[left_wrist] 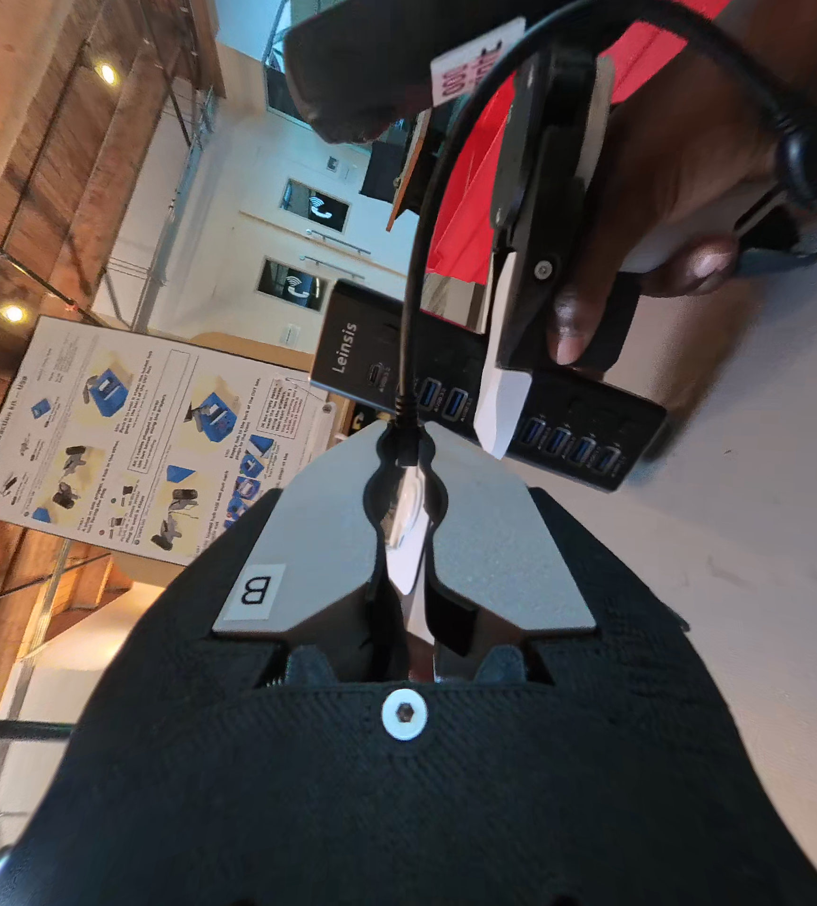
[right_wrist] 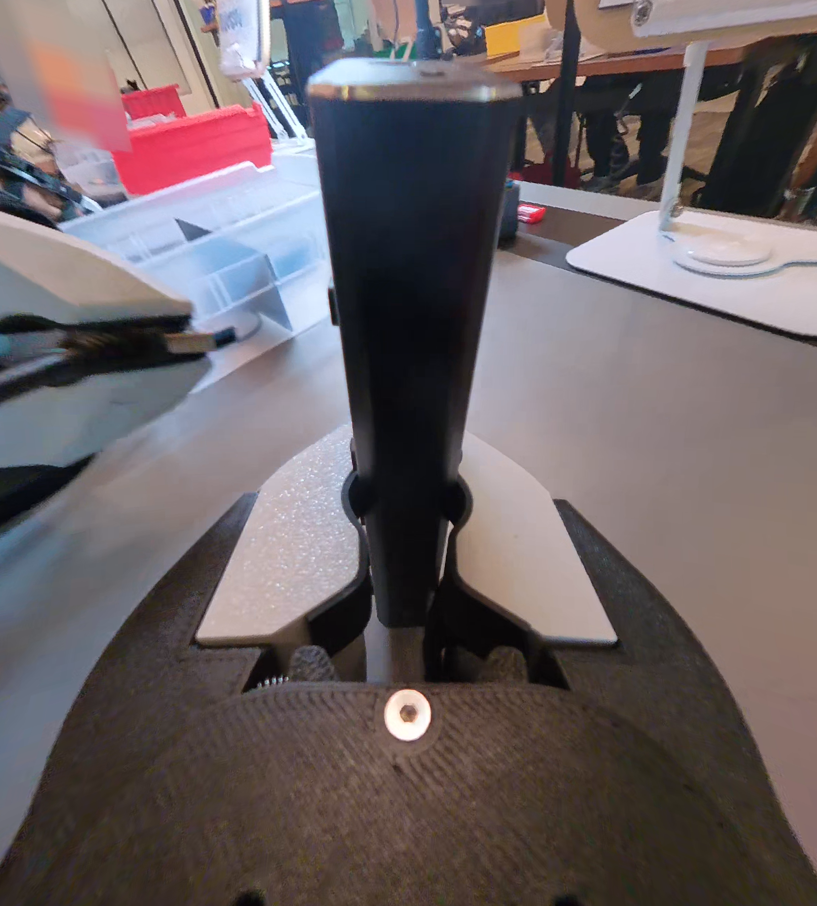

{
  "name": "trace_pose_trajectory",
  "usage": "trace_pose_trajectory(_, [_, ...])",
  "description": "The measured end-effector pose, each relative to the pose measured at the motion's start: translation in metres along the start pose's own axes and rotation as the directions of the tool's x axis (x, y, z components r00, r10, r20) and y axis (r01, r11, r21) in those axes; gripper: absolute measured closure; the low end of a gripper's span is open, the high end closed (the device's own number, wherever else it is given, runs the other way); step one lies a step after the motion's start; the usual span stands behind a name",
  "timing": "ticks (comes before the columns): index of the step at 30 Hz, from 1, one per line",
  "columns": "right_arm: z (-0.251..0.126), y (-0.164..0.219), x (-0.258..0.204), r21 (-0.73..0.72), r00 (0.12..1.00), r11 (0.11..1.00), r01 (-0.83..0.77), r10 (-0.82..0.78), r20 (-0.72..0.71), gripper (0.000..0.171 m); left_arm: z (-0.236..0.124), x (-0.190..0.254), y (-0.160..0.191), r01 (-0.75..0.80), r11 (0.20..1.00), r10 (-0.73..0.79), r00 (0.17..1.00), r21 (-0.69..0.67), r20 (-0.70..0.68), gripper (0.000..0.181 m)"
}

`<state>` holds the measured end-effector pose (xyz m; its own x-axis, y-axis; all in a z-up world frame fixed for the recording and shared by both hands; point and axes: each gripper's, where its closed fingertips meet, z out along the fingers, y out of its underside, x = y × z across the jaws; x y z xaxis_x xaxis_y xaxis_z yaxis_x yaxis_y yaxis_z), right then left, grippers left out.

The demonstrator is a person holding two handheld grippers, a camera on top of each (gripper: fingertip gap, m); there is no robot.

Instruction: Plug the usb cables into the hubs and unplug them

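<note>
While the left gripper [left_wrist: 405, 458] is clamped on the plug end of a black usb cable [left_wrist: 409, 314], its metal tip points back between the fingers, toward the camera. The cable arches up and away past a person's hand [left_wrist: 661, 196]. Right gripper [right_wrist: 409, 495] is closed around the black hub [right_wrist: 411, 294], held lengthwise above the grey table [right_wrist: 642, 441]. Hub's blue ports [left_wrist: 566, 439] face the left gripper; plug is just beside them, not inserted. Instruction sheet [left_wrist: 117, 431] in background.
</note>
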<state>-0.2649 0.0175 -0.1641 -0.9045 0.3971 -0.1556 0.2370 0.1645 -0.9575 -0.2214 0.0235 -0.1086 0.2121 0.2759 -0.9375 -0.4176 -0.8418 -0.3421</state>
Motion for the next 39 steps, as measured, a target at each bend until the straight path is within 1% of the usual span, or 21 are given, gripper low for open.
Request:
trace_pose_trajectory(3, [0.000,-0.003,-0.012,0.002,1.000,1.000,-0.017,0.017,0.016,0.141,-0.001,-0.005,-0.003,-0.057,0.998,0.058,0.997,-0.021,0.041,0.173])
trace_pose_trajectory(5, [0.002,-0.002,-0.018,-0.008,1.000,1.000,0.020,-0.020,-0.002,0.141,-0.003,-0.006,-0.004,-0.124,0.992,0.126,0.990,-0.035,0.065,0.173])
trace_pose_trajectory(7, [0.003,-0.001,-0.021,-0.027,0.996,0.996,0.080,-0.081,-0.024,0.141,-0.003,-0.001,-0.001,-0.189,0.981,0.191,0.980,-0.042,0.058,0.173])
trace_pose_trajectory(12, [0.000,-0.002,-0.018,-0.032,0.981,0.985,0.170,-0.173,-0.085,0.141,-0.005,0.007,0.003,-0.261,0.964,0.264,0.962,-0.049,0.067,0.173])
trace_pose_trajectory(16, [0.002,0.002,-0.025,-0.048,0.980,0.981,0.187,-0.190,-0.059,0.142,-0.004,0.008,0.004,-0.200,0.979,0.202,0.978,-0.047,0.057,0.173])
trace_pose_trajectory(21, [0.001,-0.003,-0.025,-0.034,0.970,0.975,0.219,-0.222,-0.097,0.142,-0.003,0.009,0.006,-0.204,0.976,0.208,0.976,-0.073,0.058,0.173])
trace_pose_trajectory(26, [0.001,-0.004,-0.025,-0.026,0.973,0.978,0.207,-0.209,-0.096,0.142,-0.003,0.009,0.009,-0.221,0.969,0.229,0.972,-0.108,0.062,0.173])
trace_pose_trajectory(31, [0.001,-0.004,-0.026,-0.023,0.973,0.978,0.206,-0.207,-0.105,0.142,-0.002,0.009,0.013,-0.194,0.972,0.203,0.978,-0.134,0.055,0.173])
trace_pose_trajectory(33, [0.001,-0.006,-0.027,-0.007,0.968,0.974,0.227,-0.227,-0.111,0.142,-0.002,0.009,0.014,-0.167,0.976,0.175,0.983,-0.137,0.052,0.173])
trace_pose_trajectory(35, [-0.001,-0.009,-0.028,0.006,0.951,0.959,0.284,-0.281,-0.128,0.142,-0.003,0.009,0.014,-0.122,0.985,0.129,0.991,-0.125,0.044,0.173])
trace_pose_trajectory(39, [-0.006,-0.018,-0.035,0.062,0.933,0.936,0.347,-0.337,-0.128,0.141,-0.008,0.004,0.008,-0.098,0.992,0.104,0.992,-0.081,0.066,0.174])
